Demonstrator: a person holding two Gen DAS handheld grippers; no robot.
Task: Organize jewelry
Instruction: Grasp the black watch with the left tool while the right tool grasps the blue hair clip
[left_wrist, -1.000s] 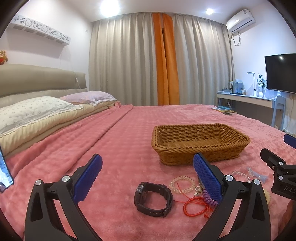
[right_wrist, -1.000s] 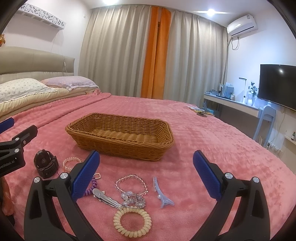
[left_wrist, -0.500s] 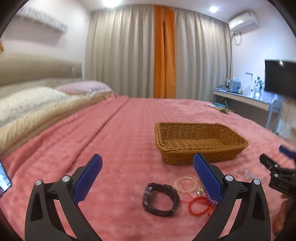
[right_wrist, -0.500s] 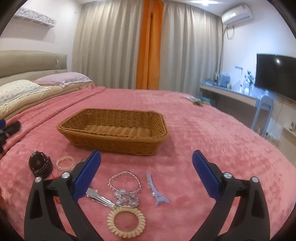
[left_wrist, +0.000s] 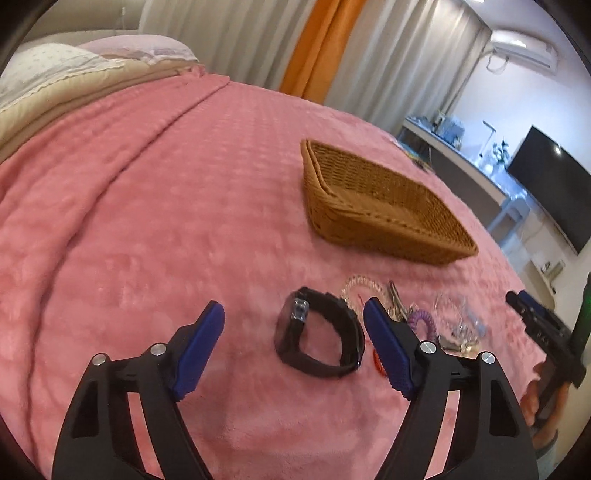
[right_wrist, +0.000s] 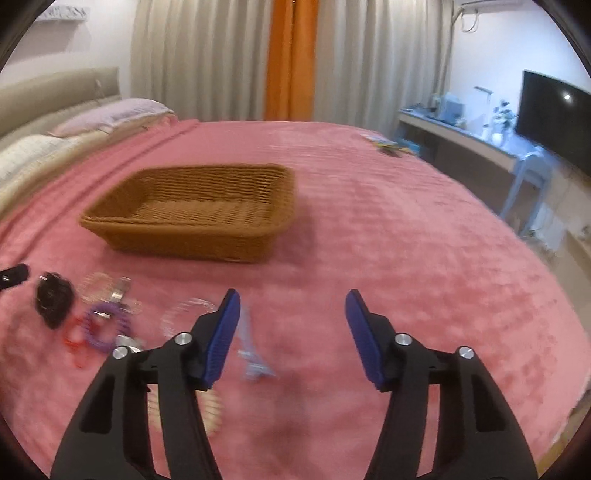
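A black watch (left_wrist: 319, 336) lies on the pink blanket between the fingers of my left gripper (left_wrist: 291, 310). Its jaws are closing and the pads do not touch the watch. Right of the watch lie a clear bead bracelet (left_wrist: 360, 288), a purple coil tie (left_wrist: 421, 319) and a red cord (left_wrist: 376, 360). My right gripper (right_wrist: 291, 299) hangs over a light blue hair clip (right_wrist: 251, 350), which lies between its closing jaws, untouched, near the left finger. A cream coil tie (right_wrist: 210, 406) is partly hidden behind that finger. The empty wicker basket (right_wrist: 199, 214) sits further up the bed.
Pillows (left_wrist: 55, 70) and a headboard lie at the far left. A desk (right_wrist: 461, 140), a blue chair (right_wrist: 532, 177) and a TV (right_wrist: 554, 118) stand beyond the bed's right edge. Curtains (right_wrist: 229, 59) close the far wall. My right gripper's body (left_wrist: 543, 332) shows at the left view's right rim.
Both grippers tipped downward and came closer to the jewelry, and their jaws narrowed. The watch now sits between the left fingers, the blue clip between the right ones.
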